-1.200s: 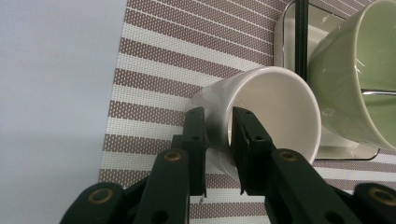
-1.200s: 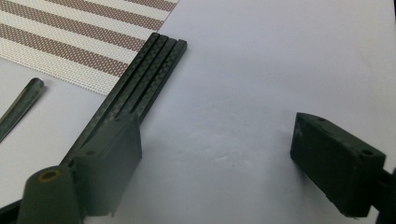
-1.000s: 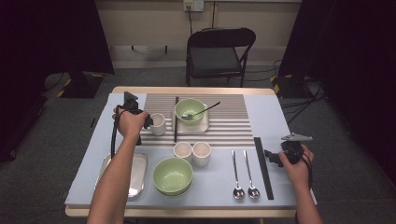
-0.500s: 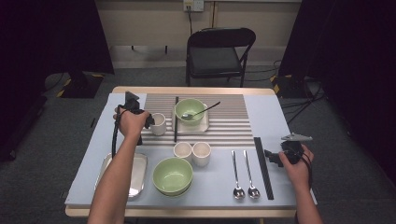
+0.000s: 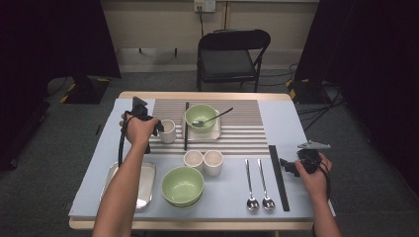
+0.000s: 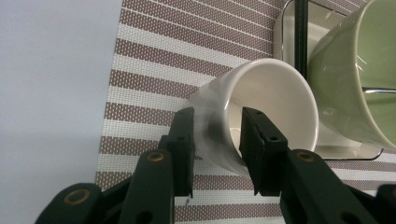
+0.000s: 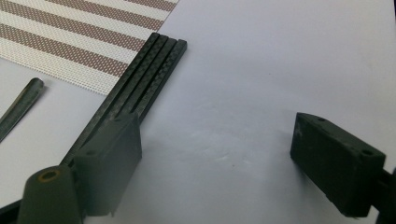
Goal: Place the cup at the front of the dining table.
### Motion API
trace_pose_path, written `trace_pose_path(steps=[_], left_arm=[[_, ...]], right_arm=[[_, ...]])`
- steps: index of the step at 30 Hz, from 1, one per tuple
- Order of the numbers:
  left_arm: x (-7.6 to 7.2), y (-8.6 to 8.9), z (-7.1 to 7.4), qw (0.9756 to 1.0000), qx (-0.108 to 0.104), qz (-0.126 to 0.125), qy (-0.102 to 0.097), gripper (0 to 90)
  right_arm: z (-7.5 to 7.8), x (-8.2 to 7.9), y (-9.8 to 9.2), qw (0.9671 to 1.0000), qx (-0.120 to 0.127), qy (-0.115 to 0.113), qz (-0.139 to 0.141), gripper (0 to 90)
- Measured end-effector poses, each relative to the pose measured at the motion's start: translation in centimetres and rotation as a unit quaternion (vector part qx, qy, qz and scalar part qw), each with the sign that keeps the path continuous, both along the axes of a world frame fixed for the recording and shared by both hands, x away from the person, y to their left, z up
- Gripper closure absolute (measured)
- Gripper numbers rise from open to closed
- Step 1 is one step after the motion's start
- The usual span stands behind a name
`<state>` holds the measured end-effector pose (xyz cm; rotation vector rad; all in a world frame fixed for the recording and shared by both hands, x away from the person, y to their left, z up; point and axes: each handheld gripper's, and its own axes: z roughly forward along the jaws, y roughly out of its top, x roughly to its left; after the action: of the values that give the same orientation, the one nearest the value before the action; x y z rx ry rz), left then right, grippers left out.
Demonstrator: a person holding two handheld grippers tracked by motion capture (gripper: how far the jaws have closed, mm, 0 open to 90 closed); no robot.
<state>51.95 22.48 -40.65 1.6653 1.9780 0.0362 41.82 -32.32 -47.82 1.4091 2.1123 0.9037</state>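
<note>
The left gripper point(image 5: 157, 127) sits at the left edge of the striped mat point(image 5: 242, 133), its jaws straddling the near wall of a white cup point(image 6: 261, 112): one jaw outside the wall, the other inside the rim. The jaws have just been opening, and in the left gripper view a slim gap shows between the pads and the wall, so the cup looks released rather than clamped. The cup stands on the mat, just left of a small tray point(image 6: 285, 28) that carries a green bowl point(image 5: 201, 117) with a spoon point(image 5: 212, 118) in it. A black stick point(image 5: 186, 126) lies along the tray's left side, between cup and bowl.

The right gripper point(image 5: 289, 167) rests low over the bare table point(image 5: 291, 123) at the right, jaws wide apart with nothing between them. Its left jaw is next to a black strip point(image 7: 140, 84) lying beside the mat's corner.

Nearer the person stand two more white cups point(image 5: 203, 162), a second green bowl point(image 5: 183, 185), a metal tray point(image 5: 146, 185) and two spoons point(image 5: 259, 185), all well apart from both grippers
</note>
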Motion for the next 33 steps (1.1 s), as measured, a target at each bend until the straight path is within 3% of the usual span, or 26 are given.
trace_pose_path(steps=[2,5,11,12,17,33], left_arm=[[0.01,-0.13,-0.07,0.9999,-0.001,0.015,-0.003,62.8],[0.01,-0.07,-0.14,0.9998,-0.004,0.017,-0.005,61.6],[0.02,-0.04,-0.16,1.0,0.0,0.009,-0.004,59.3],[0.07,-0.21,-0.23,0.9998,-0.003,0.02,-0.009,58.2],[0.09,-0.16,-0.23,0.9996,0.0,0.022,-0.014,52.3],[0.02,-0.07,-0.22,0.9993,0.002,0.019,-0.032,38.3]], right_arm=[[0.0,0.0,0.0,1.0,0.0,0.0,0.0,14.9],[0.0,0.0,0.0,1.0,0.0,0.0,0.0,14.9],[0.0,0.0,0.01,1.0,0.0,0.0,-0.001,14.9],[0.0,0.0,0.01,1.0,0.0,-0.001,0.0,14.9],[0.0,-0.01,0.0,1.0,0.0,0.0,0.0,14.9],[-0.01,0.02,-0.02,1.0,0.001,0.0,0.0,14.9]])
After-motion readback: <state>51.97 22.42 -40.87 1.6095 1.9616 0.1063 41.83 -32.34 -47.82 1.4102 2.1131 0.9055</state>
